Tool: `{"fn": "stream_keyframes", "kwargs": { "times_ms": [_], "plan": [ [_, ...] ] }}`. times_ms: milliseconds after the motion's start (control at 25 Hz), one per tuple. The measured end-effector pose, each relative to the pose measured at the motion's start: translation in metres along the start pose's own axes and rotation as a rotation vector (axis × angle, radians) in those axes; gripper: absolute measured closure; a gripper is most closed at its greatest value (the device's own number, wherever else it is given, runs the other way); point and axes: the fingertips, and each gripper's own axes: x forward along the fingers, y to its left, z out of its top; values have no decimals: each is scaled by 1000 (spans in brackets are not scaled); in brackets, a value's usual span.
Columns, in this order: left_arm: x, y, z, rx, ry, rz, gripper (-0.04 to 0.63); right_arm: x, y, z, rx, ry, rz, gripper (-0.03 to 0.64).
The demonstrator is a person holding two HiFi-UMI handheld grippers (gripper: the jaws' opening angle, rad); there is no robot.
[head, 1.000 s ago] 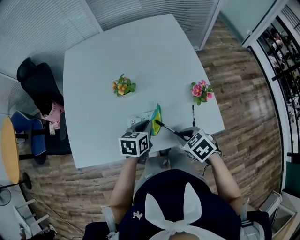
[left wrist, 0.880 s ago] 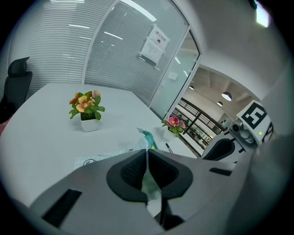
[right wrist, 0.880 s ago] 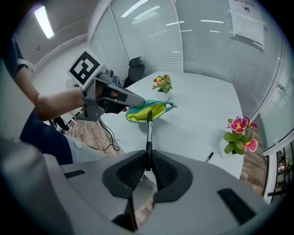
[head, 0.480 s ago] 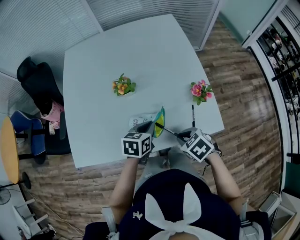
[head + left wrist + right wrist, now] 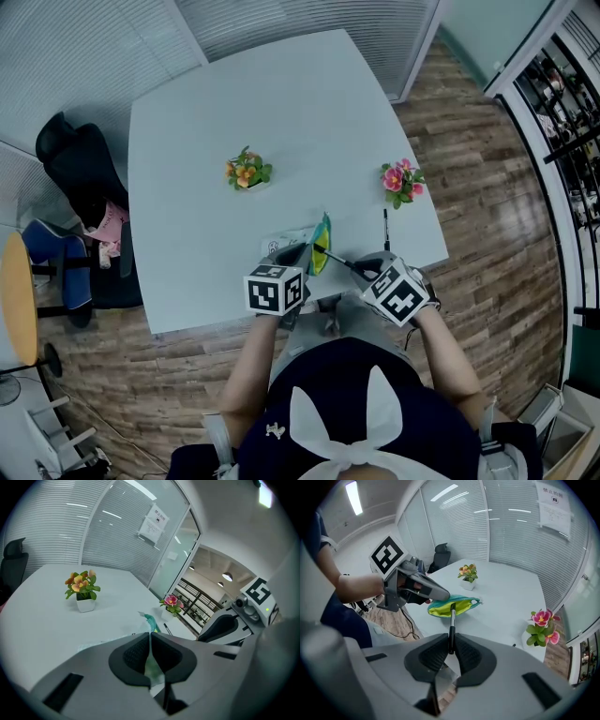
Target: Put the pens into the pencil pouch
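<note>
Overhead view, read left to right, with both gripper views as insets.

(a) Office chair (image 5: 80, 159), black, off the table's (image 5: 281, 112) edge at 9 o'clock.

(b) Orange flowers (image 5: 247, 173) in a small white pot, at 11 o'clock from the pouch and well apart from it; they also show in my left gripper view (image 5: 83, 590).

(c) My left gripper (image 5: 300, 255), at the near table edge. Its jaws are clenched on the fabric edge of the pencil pouch (image 5: 320, 255). In its own view, the pads (image 5: 136, 656) meet with a strip of teal cloth pinched between them, and the rest of the pouch (image 5: 151, 622) rises beyond at 12 o'clock.

(d) The pouch is teal outside and yellow-green inside, lifted at one end, with its mouth (image 5: 449, 606) gaping toward my right gripper.

(e) Black pen (image 5: 339, 264), slanting from the pouch toward 4 o'clock. Its far end reaches the open mouth at the yellow lining (image 5: 452, 616).

(f) My right gripper (image 5: 361, 274), jaws grasping that pen by its near end. The shaft stands upright between the pads (image 5: 466, 656).

(g) A second pen (image 5: 385, 230) lies on the table at 2 o'clock from the pouch.

(h) Pink flowers (image 5: 403, 183), potted, just beyond the second pen at 1 o'clock.
</note>
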Motion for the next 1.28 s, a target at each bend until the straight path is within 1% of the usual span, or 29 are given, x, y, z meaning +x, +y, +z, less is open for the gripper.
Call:
{"fn": "stream_keyframes", "kwargs": {
  "times_ms": [200, 440, 640, 880, 1280],
  "plan": [
    [-4, 2, 0, -7, -6, 7, 565, -7, 7, 11, -2, -49, 10, 564],
    [-5, 2, -2, -13, -11, 14, 565, -9, 3, 14, -18, -105, -14, 565],
    [-6, 2, -2, -19, -14, 15, 565, -15, 6, 23, -12, -153, -6, 564],
    [-6, 1, -2, -26, -20, 19, 565, -19, 1, 31, -14, -223, -21, 563],
    [-8, 2, -3, -45, -27, 20, 565, -26, -3, 50, 79, -332, 18, 563]
  ]
}}
